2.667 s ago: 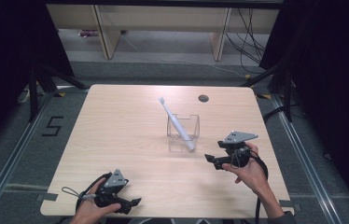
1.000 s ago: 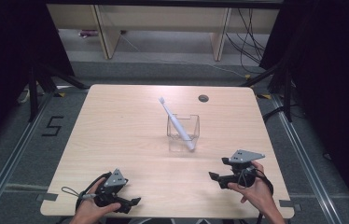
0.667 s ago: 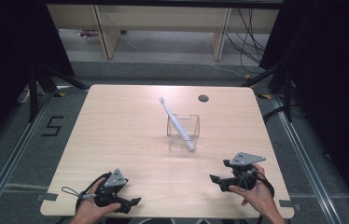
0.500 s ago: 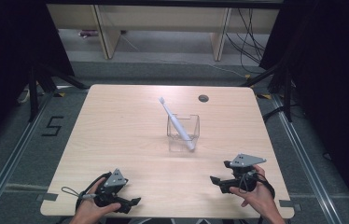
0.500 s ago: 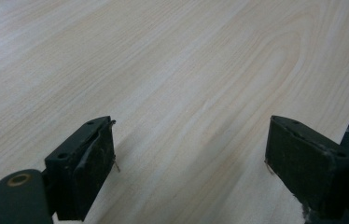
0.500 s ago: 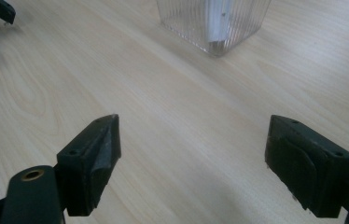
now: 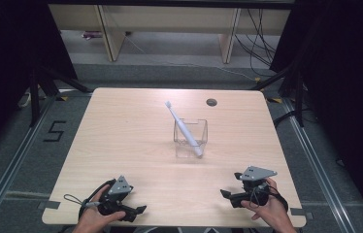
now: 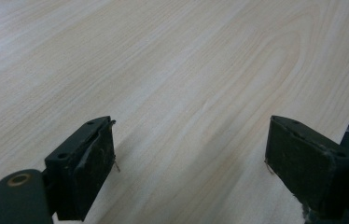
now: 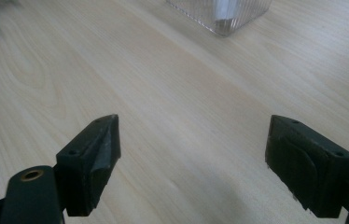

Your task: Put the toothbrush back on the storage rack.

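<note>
Pale wood-grain desk (image 7: 121, 145), bare along the near edge but for two hands with grippers. Left gripper (image 7: 138, 211) low by the near left corner, jaws wide apart, nothing between them, only wood grain past the pads (image 8: 100, 158). Right gripper (image 7: 225, 195) by the near right corner, jaws just opened wider, spread with nothing between, pointing toward the desk's middle. Farther in, around mid-desk, a clear ribbed container (image 7: 190, 139), a white toothbrush (image 7: 183, 128) inside it, leaning with head up toward the far left. Near the far edge, a dark round cable hole (image 7: 211, 102).
</note>
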The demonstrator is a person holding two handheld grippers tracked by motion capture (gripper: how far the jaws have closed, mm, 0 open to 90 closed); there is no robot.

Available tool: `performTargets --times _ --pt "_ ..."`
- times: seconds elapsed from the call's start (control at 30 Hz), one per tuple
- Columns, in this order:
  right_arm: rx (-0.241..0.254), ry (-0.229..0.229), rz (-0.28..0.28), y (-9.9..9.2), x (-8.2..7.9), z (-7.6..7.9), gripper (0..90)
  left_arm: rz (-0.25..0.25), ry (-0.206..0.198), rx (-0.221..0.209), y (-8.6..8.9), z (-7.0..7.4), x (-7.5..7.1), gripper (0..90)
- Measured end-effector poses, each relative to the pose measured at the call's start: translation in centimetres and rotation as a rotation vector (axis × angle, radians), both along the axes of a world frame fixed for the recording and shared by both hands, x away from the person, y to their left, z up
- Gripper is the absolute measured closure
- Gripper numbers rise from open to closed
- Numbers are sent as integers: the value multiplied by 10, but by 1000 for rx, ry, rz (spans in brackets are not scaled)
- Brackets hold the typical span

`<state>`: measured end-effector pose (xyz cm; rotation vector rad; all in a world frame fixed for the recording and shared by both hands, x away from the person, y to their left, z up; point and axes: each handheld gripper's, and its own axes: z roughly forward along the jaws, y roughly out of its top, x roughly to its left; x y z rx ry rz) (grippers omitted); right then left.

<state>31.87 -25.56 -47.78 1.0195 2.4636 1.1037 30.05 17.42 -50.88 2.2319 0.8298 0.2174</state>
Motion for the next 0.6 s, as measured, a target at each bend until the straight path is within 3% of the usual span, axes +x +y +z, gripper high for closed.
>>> performTargets --times 0.03,0.2,0.33,0.37,0.4,0.5,0.57,0.6 --pt "-3 -22 8 -1 0 0 189 0 1 -2 0 0 0 150" --pt "7 -5 -7 -2 -6 -2 189 0 0 1 0 0 0 150" --pt "5 -25 5 -4 -8 -4 188 1 1 -1 0 0 0 150" --pt "15 -2 -14 -4 -10 -4 188 1 0 0 0 0 0 150" --pt "-2 -25 8 -6 -9 -4 188 0 0 1 0 0 0 150" --pt "6 -8 8 -6 -11 -6 188 3 0 0 0 0 0 150" --pt "0 -23 5 -6 -13 -7 188 2 -1 0 0 0 0 150" --pt "5 -8 0 -6 -14 -7 187 2 -1 0 0 1 0 150"
